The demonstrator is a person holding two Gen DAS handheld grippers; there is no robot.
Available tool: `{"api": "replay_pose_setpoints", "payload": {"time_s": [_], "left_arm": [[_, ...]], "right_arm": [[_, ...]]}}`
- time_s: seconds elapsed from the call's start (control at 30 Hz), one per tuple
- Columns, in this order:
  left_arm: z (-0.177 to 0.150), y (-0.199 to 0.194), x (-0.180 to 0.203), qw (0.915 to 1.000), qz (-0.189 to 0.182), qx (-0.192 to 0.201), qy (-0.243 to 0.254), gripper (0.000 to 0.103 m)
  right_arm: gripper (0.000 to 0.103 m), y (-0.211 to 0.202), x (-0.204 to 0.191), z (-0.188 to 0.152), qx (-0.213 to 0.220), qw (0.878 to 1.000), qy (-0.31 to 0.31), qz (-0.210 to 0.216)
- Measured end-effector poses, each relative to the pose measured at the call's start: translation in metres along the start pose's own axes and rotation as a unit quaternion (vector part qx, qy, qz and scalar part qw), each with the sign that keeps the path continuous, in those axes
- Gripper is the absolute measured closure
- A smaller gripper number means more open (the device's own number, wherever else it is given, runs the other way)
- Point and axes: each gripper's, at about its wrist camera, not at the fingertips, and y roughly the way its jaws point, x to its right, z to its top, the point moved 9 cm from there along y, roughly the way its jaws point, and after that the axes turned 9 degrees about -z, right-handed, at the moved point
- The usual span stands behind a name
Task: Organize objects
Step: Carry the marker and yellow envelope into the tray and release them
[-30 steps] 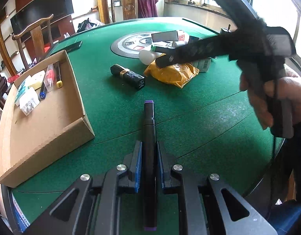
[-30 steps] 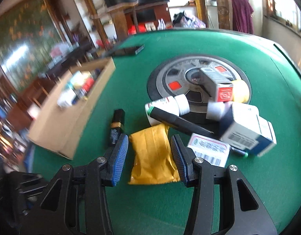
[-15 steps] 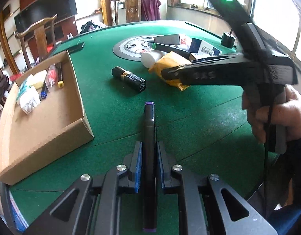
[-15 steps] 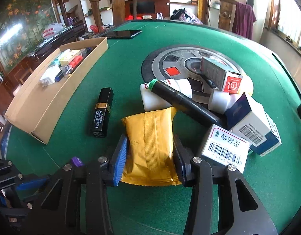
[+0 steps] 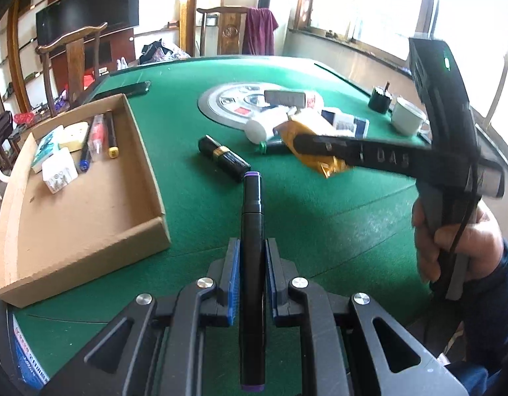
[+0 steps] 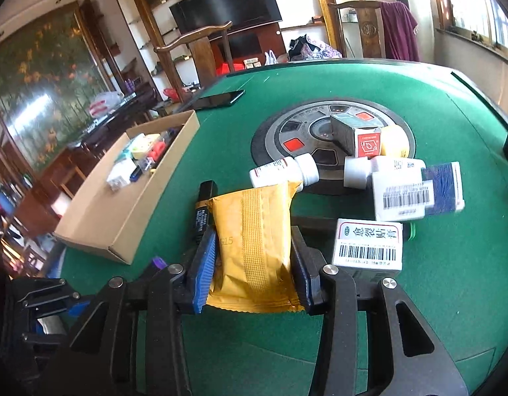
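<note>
My left gripper (image 5: pixel 250 254) is shut on a black marker (image 5: pixel 251 217) with purple ends, which points forward over the green table. Left of it lies the cardboard tray (image 5: pixel 148 171), holding pens and small packs at its far end. In the right wrist view my right gripper (image 6: pixel 253 244) is shut on a yellow packet (image 6: pixel 254 224), both pads pressing its sides. The left wrist view shows that packet (image 5: pixel 307 125) held off the felt, right of a black lipstick box (image 5: pixel 224 158).
Medicine boxes (image 6: pixel 368 244), white bottles (image 6: pixel 280 173) and a green-tipped pen (image 5: pixel 270 147) crowd the round centre plate (image 6: pixel 287 128). A phone (image 6: pixel 217 99) lies behind the tray (image 6: pixel 155 198). A white mug (image 5: pixel 406 115) stands at the far right. A hand (image 5: pixel 452 247) grips the right tool.
The right jaws closed on the yellow packet and raised it off the table. The left gripper rose a little with the marker still in it.
</note>
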Motion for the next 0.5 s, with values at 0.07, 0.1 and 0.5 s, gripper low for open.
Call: {"api": "replay_pose_setpoints", "payload": {"time_s": [0.07,0.1,0.5], "left_arm": [[0.004,-0.009,-0.005,0.9999,-0.001,0.011,-0.007,0.09],[0.007,-0.012,-0.01,0.9998,0.0,0.016,-0.012,0.09],[0.021,-0.06,-0.085,0.9941,0.035,0.067,-0.077,0.09]], "right_arm": [[0.062,-0.002,-0.003,-0.002,0.0,1.0,0.003,0.004],[0.062,-0.002,-0.005,-0.002,0.0,1.0,0.004,0.008],[0.062,-0.009,-0.058,0.001,-0.009,0.999,-0.02,0.043]]}}
